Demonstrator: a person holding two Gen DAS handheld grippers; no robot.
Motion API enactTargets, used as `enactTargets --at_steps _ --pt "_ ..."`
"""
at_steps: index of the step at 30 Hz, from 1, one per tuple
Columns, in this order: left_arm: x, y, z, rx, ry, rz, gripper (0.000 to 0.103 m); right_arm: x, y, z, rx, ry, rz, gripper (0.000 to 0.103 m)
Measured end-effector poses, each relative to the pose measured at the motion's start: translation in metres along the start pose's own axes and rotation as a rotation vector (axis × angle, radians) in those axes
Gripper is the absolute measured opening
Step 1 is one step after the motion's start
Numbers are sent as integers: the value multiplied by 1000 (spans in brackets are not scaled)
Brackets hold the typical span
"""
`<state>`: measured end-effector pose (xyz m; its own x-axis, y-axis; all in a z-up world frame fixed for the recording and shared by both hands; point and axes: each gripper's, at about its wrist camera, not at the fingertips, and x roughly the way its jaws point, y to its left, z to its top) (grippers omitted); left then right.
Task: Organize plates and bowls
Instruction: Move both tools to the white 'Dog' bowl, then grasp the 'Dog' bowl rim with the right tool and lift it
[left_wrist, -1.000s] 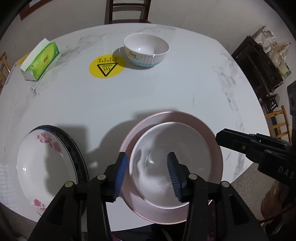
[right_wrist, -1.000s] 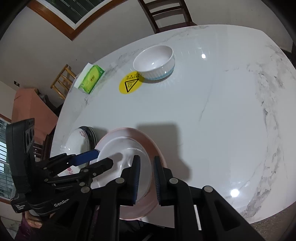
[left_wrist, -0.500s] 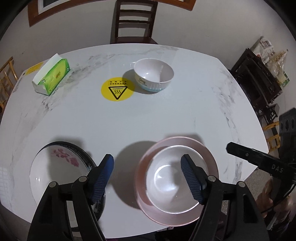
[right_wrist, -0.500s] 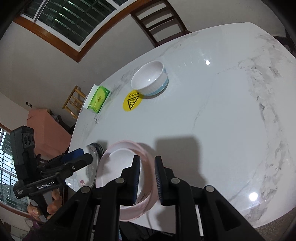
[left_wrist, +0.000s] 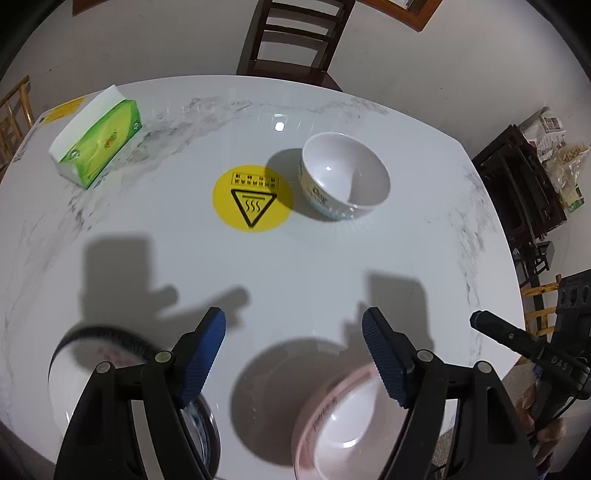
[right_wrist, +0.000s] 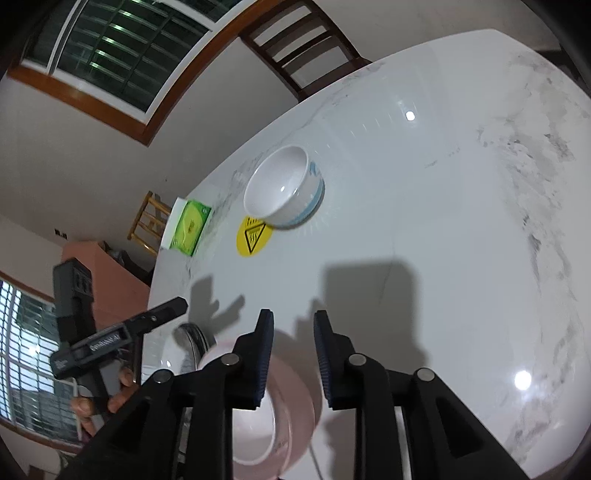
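Over the pink plate (left_wrist: 317, 413), right hand-held gripper (right_wrist: 293, 354) just opened, released.

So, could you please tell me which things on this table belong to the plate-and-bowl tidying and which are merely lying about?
Belong to the job:
- white bowl beside the sticker
- pink plate with a white dish on it
- flowered plate on a dark-rimmed one

Lying about:
- tissue box
- yellow warning sticker
- wooden chair behind the table
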<state>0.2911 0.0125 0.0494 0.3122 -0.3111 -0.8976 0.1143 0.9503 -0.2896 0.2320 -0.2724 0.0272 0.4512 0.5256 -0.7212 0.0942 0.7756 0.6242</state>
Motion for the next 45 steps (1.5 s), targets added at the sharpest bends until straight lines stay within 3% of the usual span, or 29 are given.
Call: enactTargets --at_steps 6,14,18,26,40,41,43,44,45 --pt "26 7 34 -24 40 -75 73 23 -4 41 33 12 32 26" --pt "49 3 73 -21 33 -97 73 52 -4 91 56 5 31 28" --pt "62 -1 86 0 36 -52 73 67 -2 109 60 16 14 28" --pt "87 1 99 -16 68 -53 73 98 -1 124 58 53 -18 29" --pt "113 -7 109 6 58 13 72 135 -2 140 38 84 -84 29" --pt "116 -8 109 6 59 15 69 135 -3 140 28 82 -93 29" --pt "121 -10 110 11 65 30 48 140 -4 137 24 81 -114 26" --pt "125 -11 110 19 78 25 36 141 -5 136 31 88 -85 16" --pt "126 -12 111 14 82 3 17 142 -4 136 38 98 -54 14"
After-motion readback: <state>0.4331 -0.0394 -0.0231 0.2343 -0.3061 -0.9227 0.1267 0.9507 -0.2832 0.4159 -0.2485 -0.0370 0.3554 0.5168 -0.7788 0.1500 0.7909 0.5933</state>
